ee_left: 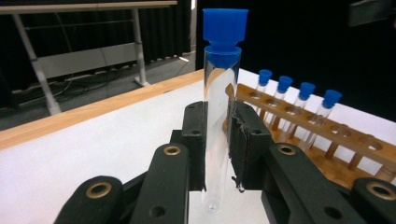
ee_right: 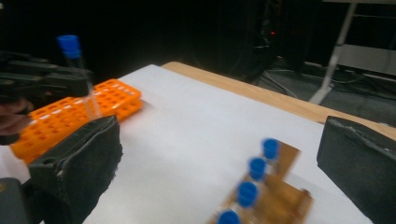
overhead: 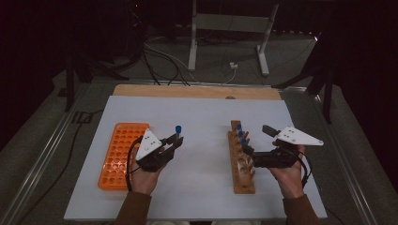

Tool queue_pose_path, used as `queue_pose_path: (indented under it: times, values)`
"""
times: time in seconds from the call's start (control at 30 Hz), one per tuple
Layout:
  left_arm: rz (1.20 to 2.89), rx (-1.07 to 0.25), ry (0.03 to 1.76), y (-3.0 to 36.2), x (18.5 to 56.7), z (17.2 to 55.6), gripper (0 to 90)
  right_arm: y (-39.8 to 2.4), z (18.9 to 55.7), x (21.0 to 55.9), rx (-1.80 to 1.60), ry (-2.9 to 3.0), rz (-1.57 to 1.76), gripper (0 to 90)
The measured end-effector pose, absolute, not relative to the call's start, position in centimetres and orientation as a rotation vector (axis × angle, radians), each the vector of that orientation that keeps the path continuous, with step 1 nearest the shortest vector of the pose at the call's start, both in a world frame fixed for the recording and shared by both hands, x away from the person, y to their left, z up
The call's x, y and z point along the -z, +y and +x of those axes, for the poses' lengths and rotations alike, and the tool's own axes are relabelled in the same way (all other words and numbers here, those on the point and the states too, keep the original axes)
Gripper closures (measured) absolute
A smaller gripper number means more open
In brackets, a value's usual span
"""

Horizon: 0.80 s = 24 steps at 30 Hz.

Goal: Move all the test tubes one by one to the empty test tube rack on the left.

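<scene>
Mid-transfer it was: the left gripper point(ee_left: 217, 154) had its jaws clamped tight on a clear glass test tube with a blue cap point(ee_left: 219, 121), held upright at centre frame in the left gripper view, clear of the white table sheet point(overhead: 202, 117). In the high view it sat left of centre, just right of the orange plastic tube rack point(overhead: 119, 152). By my reading, the next move called for swinging the tube leftward over an empty orange hole and lowering it straight. The right gripper point(ee_right: 219, 163) stood wide apart and empty above the wooden tube rack point(overhead: 241, 161), where four blue-capped tubes point(ee_left: 299, 100) waited. Both forearms came in from the bottom edge, wrists roughly level.
</scene>
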<state>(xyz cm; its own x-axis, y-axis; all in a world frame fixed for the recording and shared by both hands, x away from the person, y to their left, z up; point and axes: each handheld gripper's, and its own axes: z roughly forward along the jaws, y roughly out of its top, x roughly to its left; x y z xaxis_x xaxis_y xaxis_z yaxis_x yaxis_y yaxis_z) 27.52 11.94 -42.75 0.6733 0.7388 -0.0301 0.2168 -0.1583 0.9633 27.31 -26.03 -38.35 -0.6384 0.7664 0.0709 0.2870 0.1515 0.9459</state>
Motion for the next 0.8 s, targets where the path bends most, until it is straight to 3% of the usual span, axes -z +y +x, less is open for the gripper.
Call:
queue_pose_path:
  times: [0.8]
  values:
    - [1.638, -0.636, 0.895, 19.7, 43.4, 24.3, 78.0, -32.7, 26.0, 43.3, -1.497, 1.882, 1.147, 0.2]
